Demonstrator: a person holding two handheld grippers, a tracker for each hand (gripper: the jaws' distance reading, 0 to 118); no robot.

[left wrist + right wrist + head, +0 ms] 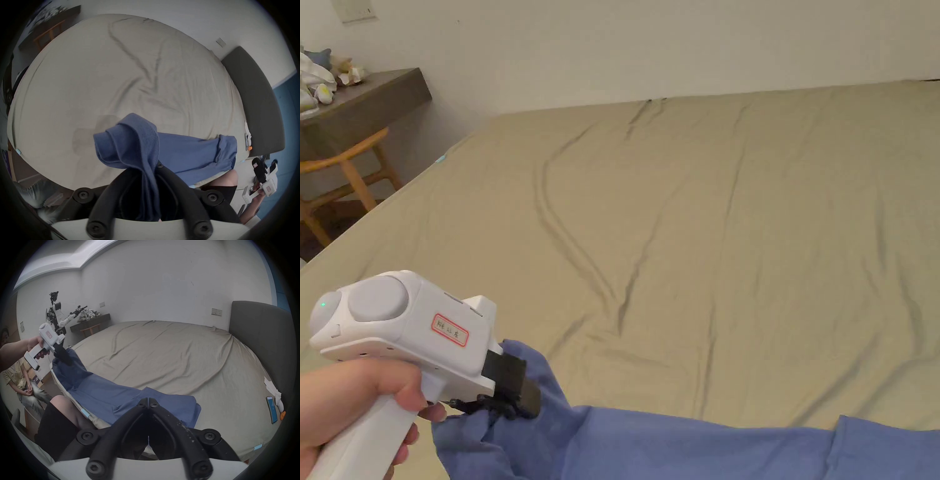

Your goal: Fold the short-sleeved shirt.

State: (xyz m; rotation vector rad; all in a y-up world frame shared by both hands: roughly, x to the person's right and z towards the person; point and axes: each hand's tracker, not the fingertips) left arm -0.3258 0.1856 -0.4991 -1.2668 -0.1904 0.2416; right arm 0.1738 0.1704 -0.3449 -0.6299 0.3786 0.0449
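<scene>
Left gripper [509, 400], jaws clamped on a bunched end of the blue short-sleeved shirt [191, 152], lifting that end clear of the bed [687, 219]. The remainder of the shirt lies stretched along the bed's near edge (one sleeve is folded over at the far end). Right gripper [148, 400], jaws closed tip to tip on nothing, held just above the shirt's other end. A phone [271, 411] lies near the grey headboard [259, 340]; a seated person [24, 382] is beside the bed.
</scene>
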